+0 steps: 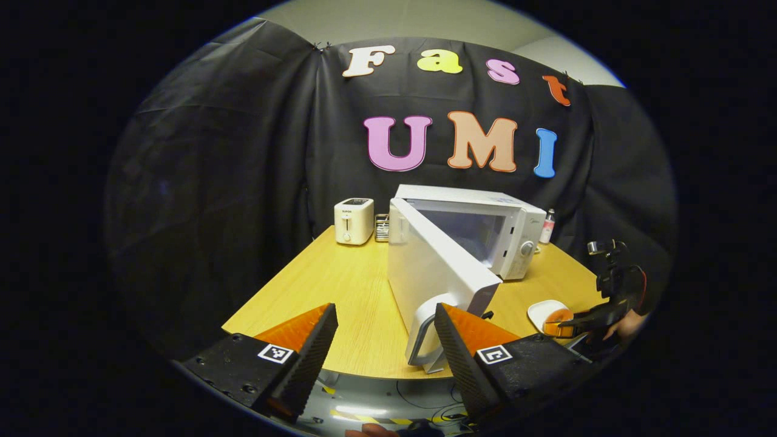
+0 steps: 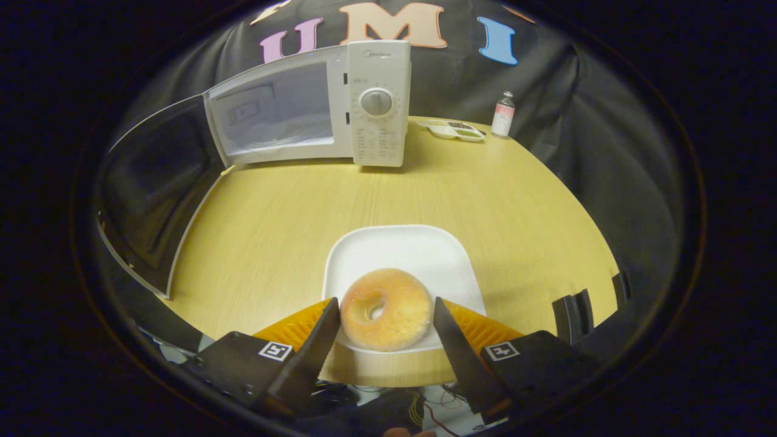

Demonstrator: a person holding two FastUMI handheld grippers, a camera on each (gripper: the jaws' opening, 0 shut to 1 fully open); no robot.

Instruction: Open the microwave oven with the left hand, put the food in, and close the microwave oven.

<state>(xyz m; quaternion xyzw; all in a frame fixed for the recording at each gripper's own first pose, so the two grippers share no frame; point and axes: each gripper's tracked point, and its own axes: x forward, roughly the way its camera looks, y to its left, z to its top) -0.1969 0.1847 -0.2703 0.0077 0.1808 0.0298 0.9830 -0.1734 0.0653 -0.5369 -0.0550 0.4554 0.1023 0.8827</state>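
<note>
The white microwave (image 1: pixel 513 237) stands at the back of the wooden table, its door (image 1: pixel 431 267) swung wide open toward me. The door's handle (image 1: pixel 420 337) sits between the fingers of my open left gripper (image 1: pixel 385 315), close to the right finger. In the right gripper view the cavity (image 2: pixel 273 115) is lit and bare, with the door (image 2: pixel 152 194) to its left. A sugared doughnut (image 2: pixel 386 309) lies on a white plate (image 2: pixel 394 249). My right gripper (image 2: pixel 385 303) is open and straddles the doughnut, one fingertip at each side. In the left gripper view that gripper (image 1: pixel 567 328) hovers at the plate (image 1: pixel 540 311).
A white toaster (image 1: pixel 354 220) and a small rack (image 1: pixel 381 227) stand left of the microwave. A small bottle (image 2: pixel 503 114) and a divided dish (image 2: pixel 455 129) sit to its right. The table (image 2: pixel 273 224) has bare wood between plate and microwave. Its curved front edge runs just before both grippers.
</note>
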